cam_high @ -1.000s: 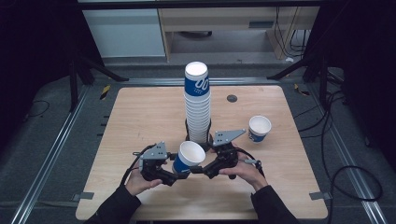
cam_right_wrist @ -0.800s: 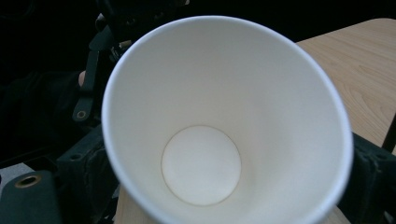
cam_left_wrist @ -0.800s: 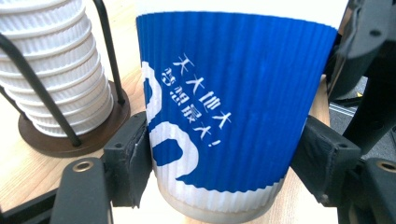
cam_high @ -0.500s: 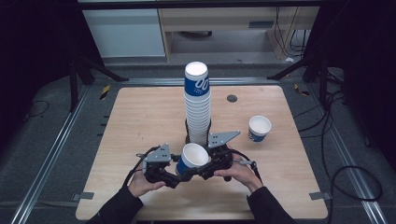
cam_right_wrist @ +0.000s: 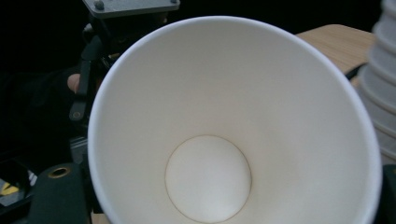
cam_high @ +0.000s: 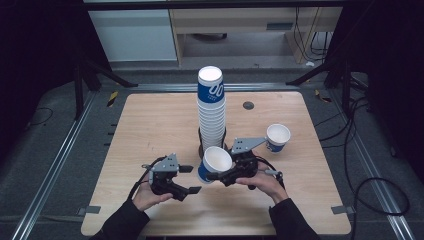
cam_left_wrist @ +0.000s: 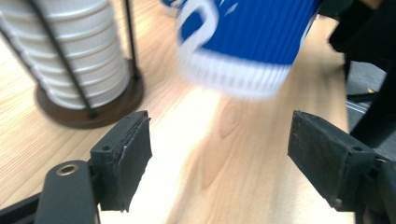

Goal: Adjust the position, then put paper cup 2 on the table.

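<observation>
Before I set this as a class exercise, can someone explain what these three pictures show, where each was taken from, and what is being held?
A person sits at a wooden table, holding a two-jaw tool in each hand. The high view looks down from above. The other two pictures come from cameras riding on each tool.

On the table stands a tall stack of paper cups in a wire holder, with a single cup off to one side.

The right hand-held gripper grips a tilted blue and white cup; its camera looks straight into that cup's white inside. The left hand-held gripper is open, with nothing between its pads.
</observation>
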`<state>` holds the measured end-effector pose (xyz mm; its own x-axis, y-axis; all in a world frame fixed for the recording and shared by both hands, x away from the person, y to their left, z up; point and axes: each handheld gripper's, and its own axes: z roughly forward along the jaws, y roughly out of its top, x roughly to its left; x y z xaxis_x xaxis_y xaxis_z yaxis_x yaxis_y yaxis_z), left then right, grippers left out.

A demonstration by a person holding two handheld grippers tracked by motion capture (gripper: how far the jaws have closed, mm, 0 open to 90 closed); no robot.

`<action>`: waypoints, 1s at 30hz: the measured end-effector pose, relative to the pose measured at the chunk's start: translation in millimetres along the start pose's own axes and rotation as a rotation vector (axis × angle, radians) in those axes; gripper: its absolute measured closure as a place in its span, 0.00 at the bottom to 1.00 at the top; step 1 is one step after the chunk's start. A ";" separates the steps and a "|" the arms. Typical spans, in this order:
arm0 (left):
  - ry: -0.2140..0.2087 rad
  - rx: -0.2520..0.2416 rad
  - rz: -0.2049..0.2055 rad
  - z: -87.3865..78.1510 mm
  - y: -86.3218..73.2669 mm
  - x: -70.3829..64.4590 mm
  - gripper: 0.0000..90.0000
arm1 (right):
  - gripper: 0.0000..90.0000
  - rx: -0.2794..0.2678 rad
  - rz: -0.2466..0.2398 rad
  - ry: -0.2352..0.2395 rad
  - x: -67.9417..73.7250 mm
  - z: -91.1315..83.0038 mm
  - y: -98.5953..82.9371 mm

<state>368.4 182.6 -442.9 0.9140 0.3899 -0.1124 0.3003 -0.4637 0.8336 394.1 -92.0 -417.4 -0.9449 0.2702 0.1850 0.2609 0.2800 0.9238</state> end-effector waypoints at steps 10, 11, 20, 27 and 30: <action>0.125 -0.025 -0.084 -12.5 -4.8 16.9 0.20 | 0.22 -0.011 0.018 -0.178 -7.0 -29.7 -1.1; 0.132 -0.029 -0.092 -13.1 -5.5 18.2 0.20 | 0.22 -0.017 0.024 -0.189 -7.5 -31.9 -0.9; 0.178 -0.036 -0.127 -18.0 -7.9 25.2 0.20 | 0.23 -0.018 0.050 -0.327 -11.7 -50.1 -2.2; 0.215 -0.052 -0.147 -24.2 -9.0 29.7 0.20 | 0.23 -0.010 0.066 -0.400 -14.6 -61.8 -3.0; 0.234 -0.049 -0.155 -25.9 -10.0 32.5 0.19 | 0.23 -0.002 0.067 -0.432 -14.9 -66.4 -3.1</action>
<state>388.0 220.5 -440.8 0.7687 0.6288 -0.1172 0.4126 -0.3474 0.8421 394.2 -158.1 -400.8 -0.7559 0.6488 0.0878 0.3182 0.2469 0.9153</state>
